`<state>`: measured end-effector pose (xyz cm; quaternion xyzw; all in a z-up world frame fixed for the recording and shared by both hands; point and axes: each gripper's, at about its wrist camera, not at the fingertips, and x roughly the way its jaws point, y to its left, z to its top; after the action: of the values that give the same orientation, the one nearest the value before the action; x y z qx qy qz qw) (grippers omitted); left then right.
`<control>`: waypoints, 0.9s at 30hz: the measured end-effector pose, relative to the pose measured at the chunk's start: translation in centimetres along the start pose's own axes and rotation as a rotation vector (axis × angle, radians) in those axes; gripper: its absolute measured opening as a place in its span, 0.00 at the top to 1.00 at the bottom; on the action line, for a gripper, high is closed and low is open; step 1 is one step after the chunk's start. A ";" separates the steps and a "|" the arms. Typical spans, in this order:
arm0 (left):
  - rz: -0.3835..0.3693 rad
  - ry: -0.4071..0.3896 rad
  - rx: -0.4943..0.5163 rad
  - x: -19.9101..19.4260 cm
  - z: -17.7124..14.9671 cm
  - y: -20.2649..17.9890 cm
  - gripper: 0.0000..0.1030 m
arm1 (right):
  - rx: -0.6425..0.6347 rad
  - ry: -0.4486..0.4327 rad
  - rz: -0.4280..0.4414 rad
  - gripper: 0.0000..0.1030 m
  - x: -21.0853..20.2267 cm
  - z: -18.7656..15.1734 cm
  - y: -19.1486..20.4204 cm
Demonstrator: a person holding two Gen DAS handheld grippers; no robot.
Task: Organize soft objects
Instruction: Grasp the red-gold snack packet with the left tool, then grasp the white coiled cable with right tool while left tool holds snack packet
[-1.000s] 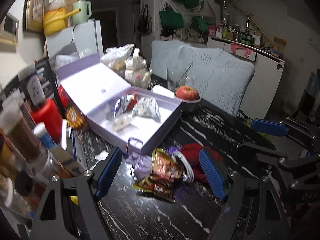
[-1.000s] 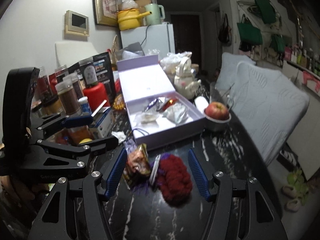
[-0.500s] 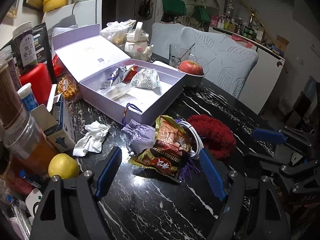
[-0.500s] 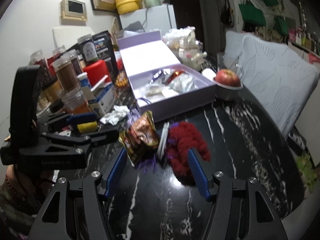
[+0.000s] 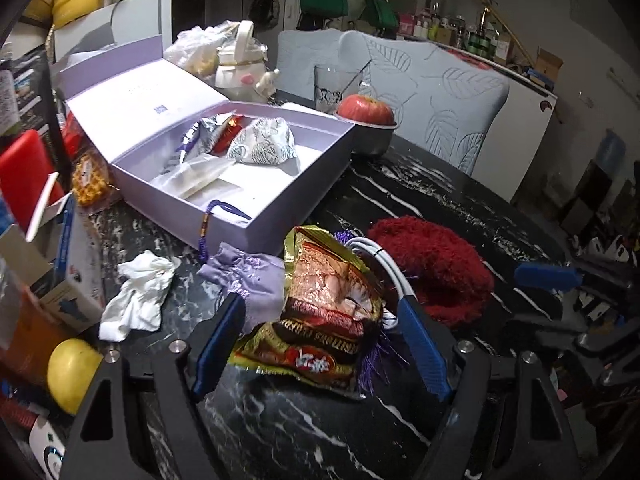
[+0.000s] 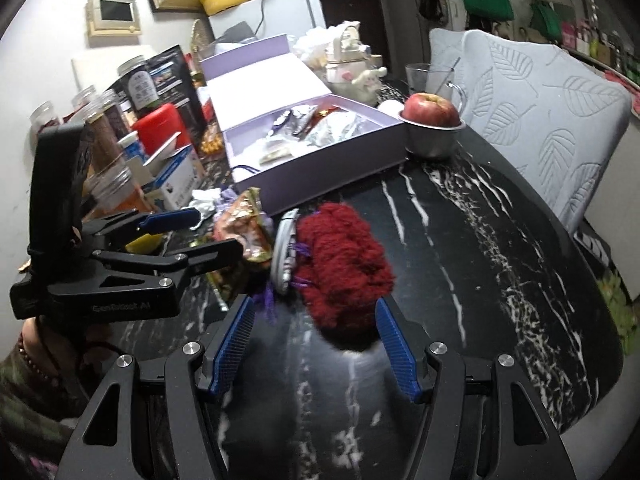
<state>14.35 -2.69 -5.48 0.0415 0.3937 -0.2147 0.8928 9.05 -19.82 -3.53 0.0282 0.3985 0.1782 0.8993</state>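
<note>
Both hand-held grippers have dropped closer to the pile on the worktop [image 6: 460,248]. Left hand-held gripper [image 5: 320,316], jaws spread, straddles the snack packet [image 5: 328,300]; right hand-held gripper [image 6: 314,328], also spread and empty, brackets the red fuzzy item [image 6: 344,264]. Approach seems done; next, squeeze, then carry toward the lavender box [image 5: 288,204] at 12 o'clock. Packet lettering is illegible; the left unit reads roughly "GenRobot AI".

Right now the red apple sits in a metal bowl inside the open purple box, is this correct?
Not quite. The red apple does sit in a metal bowl, but the bowl stands on the table beside the open purple box, not inside it. The right wrist view shows this.
</note>
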 end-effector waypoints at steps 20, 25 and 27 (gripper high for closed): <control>-0.027 0.064 0.102 2.3 -0.7 -2.1 0.47 | 0.025 0.005 -0.001 0.31 2.0 0.7 -3.2; -0.070 0.069 0.032 0.5 -0.9 -1.7 0.47 | 0.024 -0.017 0.011 0.31 1.3 0.9 -2.9; -0.069 0.060 0.004 -0.5 -1.0 -1.2 0.47 | 0.033 -0.024 0.037 0.31 1.0 0.9 -2.8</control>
<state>12.83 -3.32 -5.70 0.0358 0.4211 -0.2449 0.8726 11.18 -22.04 -4.13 0.0524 0.3901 0.1877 0.8999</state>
